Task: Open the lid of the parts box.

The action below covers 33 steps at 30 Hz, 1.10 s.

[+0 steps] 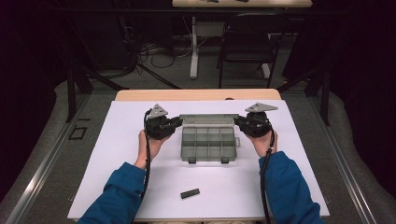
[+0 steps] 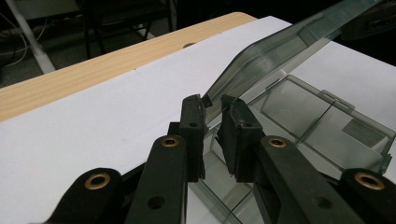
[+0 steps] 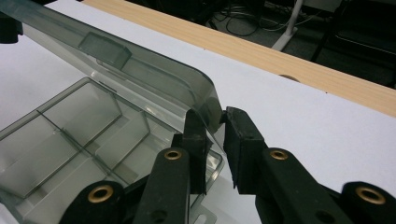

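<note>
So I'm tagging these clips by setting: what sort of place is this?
Probably a lab or studio set up for recording. A white sheet covers a wooden table, dark curtains close off the sides, and loose cables lie on the floor beside a black chair.

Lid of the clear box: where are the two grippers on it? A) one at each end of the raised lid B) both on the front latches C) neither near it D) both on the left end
A: the left gripper takes one end of the raised lid, the right gripper the other end, with the lid's edge between the jaws of each.
</note>
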Available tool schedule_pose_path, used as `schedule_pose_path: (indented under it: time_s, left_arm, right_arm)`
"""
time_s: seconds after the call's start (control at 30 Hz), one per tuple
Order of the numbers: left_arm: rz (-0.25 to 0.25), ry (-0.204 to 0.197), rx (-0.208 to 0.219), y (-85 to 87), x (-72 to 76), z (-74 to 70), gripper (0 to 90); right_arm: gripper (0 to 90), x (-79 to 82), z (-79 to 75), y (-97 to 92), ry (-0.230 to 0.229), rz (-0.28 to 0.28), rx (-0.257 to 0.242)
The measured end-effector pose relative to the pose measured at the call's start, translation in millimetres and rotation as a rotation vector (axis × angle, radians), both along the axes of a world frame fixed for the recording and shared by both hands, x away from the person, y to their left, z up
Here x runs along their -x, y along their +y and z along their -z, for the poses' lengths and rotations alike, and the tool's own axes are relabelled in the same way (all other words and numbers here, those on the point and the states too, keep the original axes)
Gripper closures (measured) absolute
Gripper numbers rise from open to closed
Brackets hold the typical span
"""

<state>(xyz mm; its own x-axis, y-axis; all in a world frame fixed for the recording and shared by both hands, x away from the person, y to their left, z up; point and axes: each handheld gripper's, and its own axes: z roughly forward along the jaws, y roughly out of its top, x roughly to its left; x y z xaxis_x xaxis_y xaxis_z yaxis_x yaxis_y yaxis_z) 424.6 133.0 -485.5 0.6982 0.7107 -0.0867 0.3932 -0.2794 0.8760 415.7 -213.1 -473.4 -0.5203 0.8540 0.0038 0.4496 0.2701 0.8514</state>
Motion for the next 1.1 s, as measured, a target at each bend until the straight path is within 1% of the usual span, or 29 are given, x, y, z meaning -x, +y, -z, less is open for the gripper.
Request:
schedule_pose_path:
  time_s: [0.17,0.33,0.4,0.47,0.53,0.63,0.73,0.87,1.0,1.1]
  left_arm:
    - [-0.006,0.004,0.006,-0.1,-3.8,0.0,79.0]
    - [-0.010,0.029,0.051,1.5,-9.4,2.3,78.7]
    - [-0.017,0.038,0.056,1.2,-11.5,3.4,78.7]
    - [-0.022,0.043,0.053,0.4,-14.0,5.4,78.8]
    - [-0.026,0.050,0.038,-0.7,-15.8,7.7,79.0]
    - [-0.034,0.051,0.026,-2.2,-18.1,10.9,79.3]
    - [-0.048,0.045,0.015,-4.5,-19.6,12.5,79.8]
    - [-0.058,0.031,-0.014,-6.8,-21.1,12.4,80.6]
    - [-0.063,0.042,-0.011,-7.4,-24.3,13.8,80.7]
    - [-0.062,0.056,-0.023,-8.0,-27.3,16.4,80.7]
  right_arm:
    - [79.4,-3.6,1.6,0.0,0.006,0.009,-0.012]
    - [79.6,-8.4,6.2,0.2,0.013,0.021,-0.021]
    - [79.7,-10.5,8.0,0.4,0.013,0.027,-0.025]
    - [79.8,-12.3,9.6,0.5,0.015,0.031,-0.025]
    - [80.0,-13.7,11.2,0.5,0.019,0.034,-0.031]
    - [80.4,-16.0,14.2,0.4,0.021,0.040,-0.036]
    - [80.8,-18.1,16.7,0.7,0.025,0.048,-0.034]
    - [80.8,-21.4,19.9,1.1,0.030,0.055,-0.035]
    - [81.0,-24.1,23.3,1.6,0.041,0.064,-0.041]
    - [81.0,-25.9,24.7,1.9,0.045,0.068,-0.037]
